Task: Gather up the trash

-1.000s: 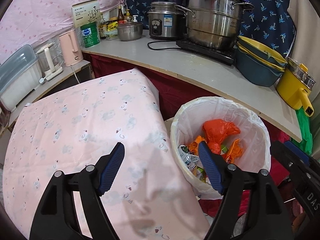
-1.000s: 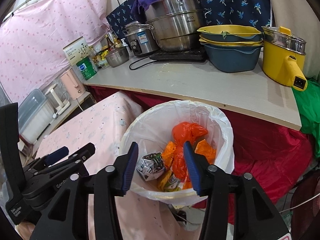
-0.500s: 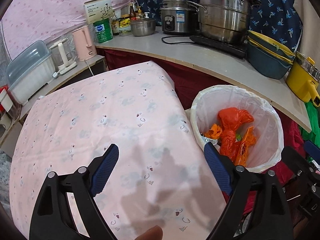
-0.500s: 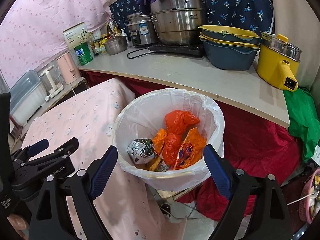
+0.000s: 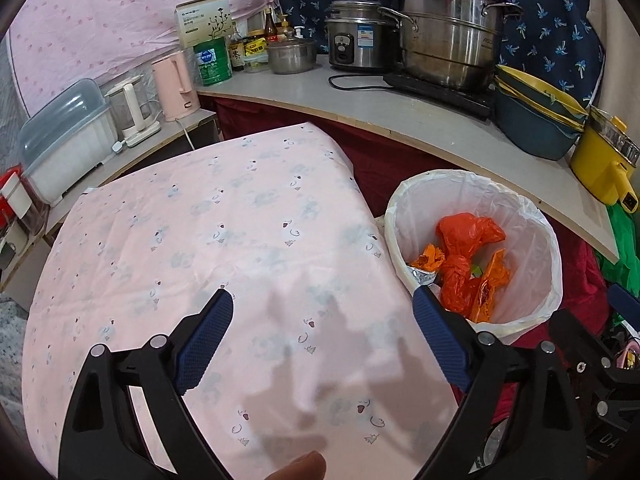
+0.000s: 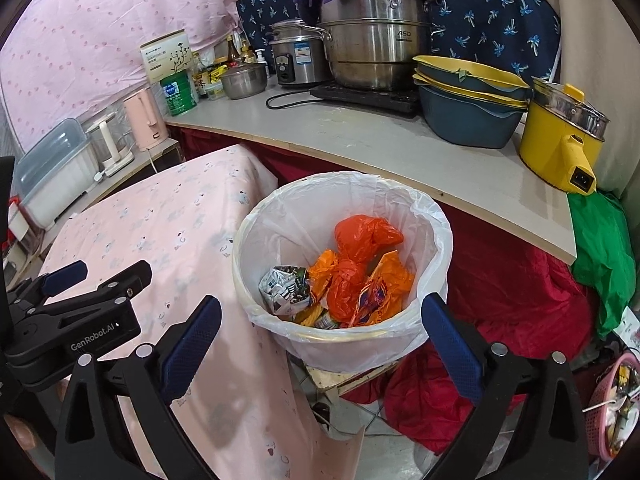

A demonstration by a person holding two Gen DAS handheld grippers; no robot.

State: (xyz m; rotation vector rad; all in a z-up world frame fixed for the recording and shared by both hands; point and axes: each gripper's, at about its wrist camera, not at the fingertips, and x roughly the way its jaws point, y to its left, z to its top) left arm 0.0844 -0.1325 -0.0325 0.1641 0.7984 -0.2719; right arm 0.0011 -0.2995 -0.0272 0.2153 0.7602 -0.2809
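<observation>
pots (image 6: 372, 44): shiny steel | bin liner (image 6: 424, 216): thin plastic | tablecloth (image 5: 224, 232): matt cloth

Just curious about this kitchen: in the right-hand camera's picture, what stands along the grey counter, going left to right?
Green tin → small steel pot → rice cooker → big steamer pot → stacked blue-and-yellow basins → yellow electric pot.

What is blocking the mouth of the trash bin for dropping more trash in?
Nothing visible blocks it. The trash bin has no lid, its white liner is folded over the rim, and the orange bags lie well below the rim. The right tool stands open and empty.
</observation>
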